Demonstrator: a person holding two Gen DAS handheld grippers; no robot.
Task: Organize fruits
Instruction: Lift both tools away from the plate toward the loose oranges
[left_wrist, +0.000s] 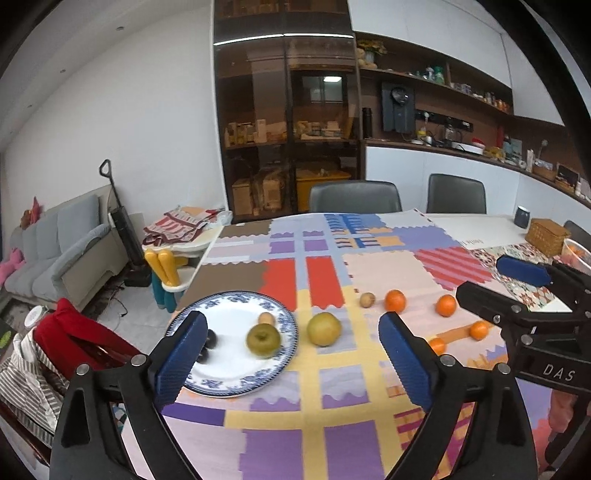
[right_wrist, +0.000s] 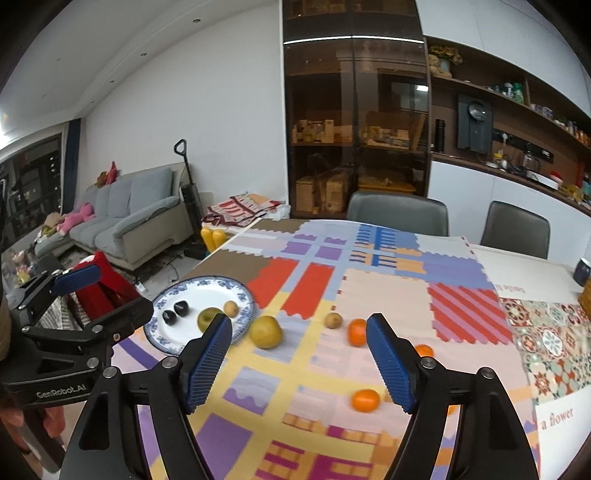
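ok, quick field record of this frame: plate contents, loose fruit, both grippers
plate: blue-and-white, left part of the patchwork cloth
on plate: green apple, two dark plums, small tan fruit
beside plate: yellow pear, on the cloth just right of the rim
loose fruit: brown kiwi, oranges scattered to the right
left hand-held gripper: open, empty, above the plate's right edge
right hand-held gripper: open, empty, above the cloth

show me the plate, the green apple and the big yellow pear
plate (right_wrist: 173, 341), right wrist view, bare white centre
green apple (left_wrist: 263, 339), left wrist view, middle of its top near the stem dimple
big yellow pear (right_wrist: 265, 331), right wrist view, middle of its side
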